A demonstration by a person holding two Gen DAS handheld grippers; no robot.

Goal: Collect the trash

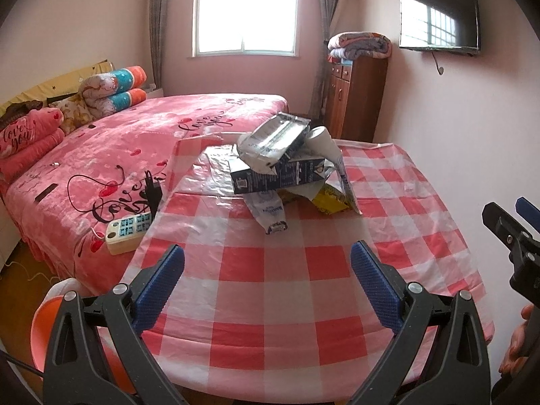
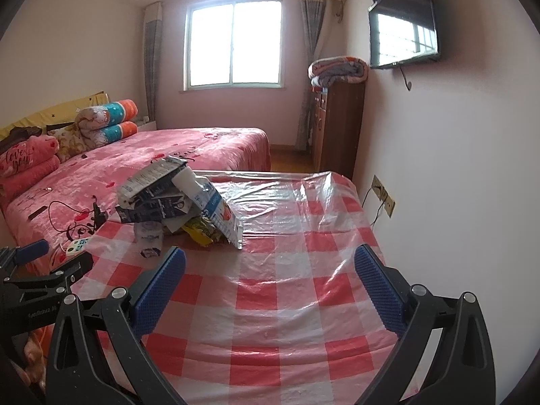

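You are facing a pink-walled bedroom where daylight is pouring through the window (image 1: 245,13), a pink bed (image 1: 141,135) is lying left, and a wooden cabinet (image 1: 354,98) is standing beneath the wall-mounted television (image 1: 438,17).

Red-and-white check on the desk (image 1: 270,270) cloth, under clear film. Pink with red hearts and black script on the bed (image 1: 135,141). Dark navy carton (image 1: 270,177), silver-grey foil pack (image 1: 270,138), yellow wrapper (image 1: 329,200) in the trash pile. Blue ribbed pads on black hand-held gripper (image 1: 266,283) fingers. Orange bin (image 1: 44,324). Reddish-brown cabinet (image 1: 354,98).
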